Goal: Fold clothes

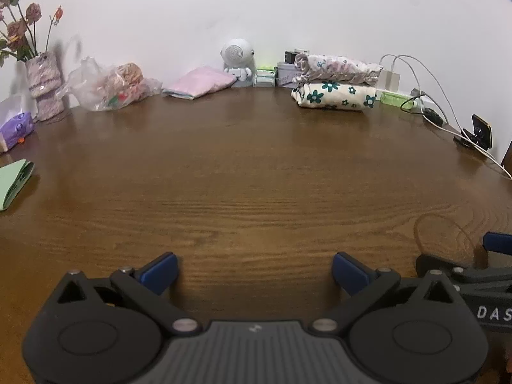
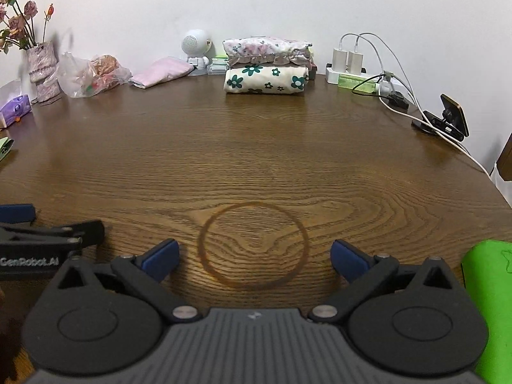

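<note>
Two folded floral garments are stacked at the back of the brown wooden table (image 1: 256, 176): a cream one with green flowers (image 1: 334, 96) (image 2: 265, 80) under a pink-flowered one (image 1: 337, 68) (image 2: 267, 49). A folded pink cloth (image 1: 198, 81) (image 2: 161, 72) lies to their left. A bright green cloth (image 2: 489, 304) shows at the right edge of the right wrist view. My left gripper (image 1: 254, 270) is open low over bare wood, nothing between its blue fingers (image 1: 161, 270). My right gripper (image 2: 254, 260) is open too, over a ring mark in the wood (image 2: 252, 244). The two grippers are side by side.
Along the back wall: a vase of dried roses (image 1: 44, 86), a plastic bag (image 1: 112, 84), a white robot-shaped speaker (image 1: 236, 60), small boxes, a power strip with chargers and cables (image 2: 348, 64), a phone stand (image 2: 448, 116). A green folded paper (image 1: 14, 184) and purple tissue pack (image 1: 16, 126) lie left.
</note>
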Demonstrator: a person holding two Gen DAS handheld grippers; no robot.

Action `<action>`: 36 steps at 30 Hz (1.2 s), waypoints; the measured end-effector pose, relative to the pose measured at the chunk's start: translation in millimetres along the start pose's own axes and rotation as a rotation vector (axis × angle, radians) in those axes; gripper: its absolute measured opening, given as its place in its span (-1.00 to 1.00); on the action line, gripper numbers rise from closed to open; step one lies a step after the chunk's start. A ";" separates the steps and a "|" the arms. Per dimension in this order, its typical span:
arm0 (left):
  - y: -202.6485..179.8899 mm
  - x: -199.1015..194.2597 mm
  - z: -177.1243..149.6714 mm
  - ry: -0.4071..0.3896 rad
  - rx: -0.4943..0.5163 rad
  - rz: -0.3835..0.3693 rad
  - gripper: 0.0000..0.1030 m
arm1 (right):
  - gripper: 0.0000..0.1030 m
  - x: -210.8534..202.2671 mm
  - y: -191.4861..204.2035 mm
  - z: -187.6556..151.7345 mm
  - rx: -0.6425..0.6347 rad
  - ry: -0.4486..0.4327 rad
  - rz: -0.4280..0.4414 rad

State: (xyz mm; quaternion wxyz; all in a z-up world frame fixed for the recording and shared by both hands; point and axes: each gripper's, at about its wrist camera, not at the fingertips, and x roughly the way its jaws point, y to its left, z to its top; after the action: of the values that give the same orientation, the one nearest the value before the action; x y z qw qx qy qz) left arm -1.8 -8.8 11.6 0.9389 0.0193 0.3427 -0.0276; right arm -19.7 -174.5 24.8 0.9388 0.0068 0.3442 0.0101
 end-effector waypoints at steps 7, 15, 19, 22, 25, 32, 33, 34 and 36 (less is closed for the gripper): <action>0.8 3.3 2.4 -0.005 -0.002 -0.016 1.00 | 0.99 0.6 -2.2 1.4 -0.002 0.001 0.009; 0.2 3.7 3.8 -0.004 0.003 -0.017 1.00 | 0.99 2.1 -1.3 2.7 0.008 0.001 -0.006; 0.1 3.5 3.5 -0.004 0.003 -0.017 1.00 | 0.99 2.0 -1.5 2.6 0.008 0.000 -0.004; 0.4 3.3 3.5 -0.004 0.003 -0.017 1.00 | 0.99 0.8 -0.5 1.5 0.007 -0.002 -0.005; 0.7 3.5 3.6 -0.004 0.003 -0.017 1.00 | 0.99 1.1 -0.3 1.5 0.006 -0.002 -0.004; 0.6 3.1 3.5 -0.005 0.004 -0.017 1.00 | 0.99 1.2 -0.4 2.3 0.005 -0.002 -0.003; 0.5 3.0 3.4 -0.005 0.004 -0.017 1.00 | 0.99 1.1 -0.4 2.3 0.005 -0.003 -0.003; 0.5 3.0 3.3 -0.005 0.004 -0.017 1.00 | 0.99 1.0 -0.4 2.3 0.005 -0.003 -0.003; 0.4 2.8 3.2 -0.005 0.004 -0.017 1.00 | 0.99 0.7 -0.3 2.1 0.006 -0.003 -0.003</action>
State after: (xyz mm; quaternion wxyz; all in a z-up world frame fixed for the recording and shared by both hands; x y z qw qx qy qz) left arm 2.4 -8.7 12.3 0.9393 0.0182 0.3405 -0.0366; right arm -17.8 -174.8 25.9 0.9393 0.0092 0.3429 0.0077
